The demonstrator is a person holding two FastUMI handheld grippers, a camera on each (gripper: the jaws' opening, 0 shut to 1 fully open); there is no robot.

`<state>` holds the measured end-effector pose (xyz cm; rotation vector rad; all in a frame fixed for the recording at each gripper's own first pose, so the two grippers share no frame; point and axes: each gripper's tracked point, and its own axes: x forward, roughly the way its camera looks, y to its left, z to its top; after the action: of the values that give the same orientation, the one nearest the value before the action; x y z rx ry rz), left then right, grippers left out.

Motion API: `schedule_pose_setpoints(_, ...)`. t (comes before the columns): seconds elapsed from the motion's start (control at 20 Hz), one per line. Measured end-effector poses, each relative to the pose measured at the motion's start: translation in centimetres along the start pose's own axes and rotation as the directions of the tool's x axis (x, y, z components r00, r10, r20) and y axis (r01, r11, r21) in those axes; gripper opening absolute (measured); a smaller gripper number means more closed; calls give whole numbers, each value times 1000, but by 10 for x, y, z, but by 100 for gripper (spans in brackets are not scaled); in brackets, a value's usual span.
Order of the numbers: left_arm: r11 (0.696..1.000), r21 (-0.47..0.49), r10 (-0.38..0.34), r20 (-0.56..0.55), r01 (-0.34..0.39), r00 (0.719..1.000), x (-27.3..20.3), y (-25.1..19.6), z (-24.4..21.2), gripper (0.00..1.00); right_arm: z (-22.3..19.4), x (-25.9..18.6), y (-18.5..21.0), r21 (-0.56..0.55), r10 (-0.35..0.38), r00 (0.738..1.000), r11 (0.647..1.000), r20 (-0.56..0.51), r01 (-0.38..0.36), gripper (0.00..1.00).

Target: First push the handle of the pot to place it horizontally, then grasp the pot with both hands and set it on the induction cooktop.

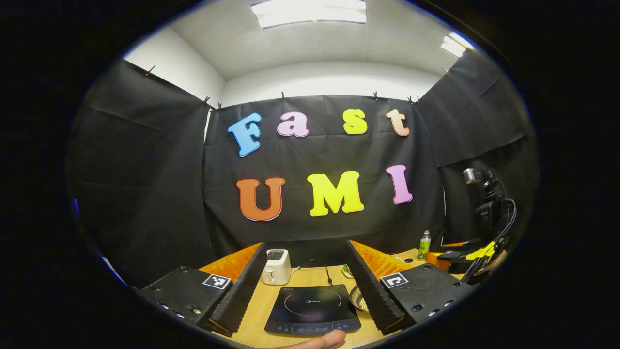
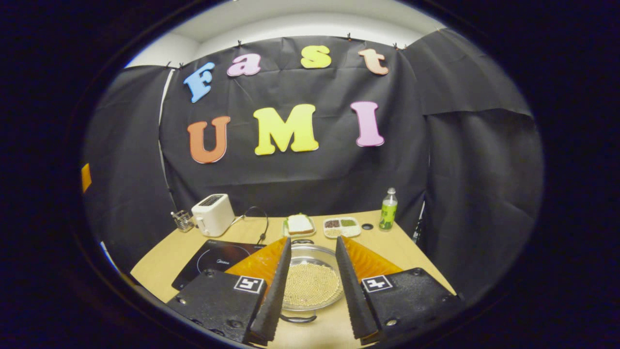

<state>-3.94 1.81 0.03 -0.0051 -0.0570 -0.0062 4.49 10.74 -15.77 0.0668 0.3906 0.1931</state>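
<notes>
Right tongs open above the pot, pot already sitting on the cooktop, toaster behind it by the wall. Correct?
Not quite. The pot is not on the cooktop; it sits on the bare table beside it, as the right gripper view shows. The rest holds: the right tongs are open above the pot, and the toaster stands behind by the wall.

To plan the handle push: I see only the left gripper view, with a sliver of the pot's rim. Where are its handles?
Observer: In the right gripper view, the pot has one handle at its near edge and the other at its far edge.
Operator: Anything inside?
Observer: Small pale beads cover the bottom.
Operator: Is the right hand-held gripper on it?
Observer: No. The right hand-held gripper is open, its fingers framing the pot without pressing on it.
</notes>
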Motion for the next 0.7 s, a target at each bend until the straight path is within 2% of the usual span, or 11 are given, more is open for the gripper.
schedule_pose_setpoints(0.1, 1000, -1, 3, 17, -3, 1000, -5, 3, 4, 96, -18, 8, 12, 6, 40, 997, 999, -61, -39, 48)
schedule_pose_setpoints(0.15, 1000, -3, 9, 23, -9, 1000, -7, 6, 5, 96, -27, 12, 18, 7, 56, 995, 998, -87, -55, 34)
schedule_pose_setpoints(0.2, 1000, -2, 19, 28, -18, 999, -9, 9, 5, 96, -35, 16, 25, 1, 67, 991, 998, -116, -68, 28)
schedule_pose_setpoints(0.25, 999, 2, 33, 33, -33, 999, -13, 12, 5, 96, -46, 20, 28, -10, 61, 988, 998, -142, -63, 8)
schedule_pose_setpoints(0.3, 998, 9, 58, 44, -59, 997, -17, 19, 7, 96, -54, 23, 31, -14, 61, 985, 998, -160, -64, 0)
schedule_pose_setpoints(0.45, 993, 21, 114, 68, -116, 991, -25, 32, 11, 96, -84, 35, 41, -41, 52, 974, 997, -220, -63, 4)
schedule_pose_setpoints(0.6, 997, -14, 73, 62, -73, 995, -33, 26, 9, 96, -114, 43, 59, -36, 94, 953, 993, -288, -108, 4)
schedule_pose_setpoints(0.65, 998, -14, 64, 58, -63, 996, -35, 27, 8, 96, -125, 46, 64, -27, 106, 945, 992, -310, -120, 1)
schedule_pose_setpoints(0.7, 998, -7, 59, 57, -59, 997, -36, 27, 7, 96, -134, 47, 69, -27, 115, 935, 991, -335, -131, 4)
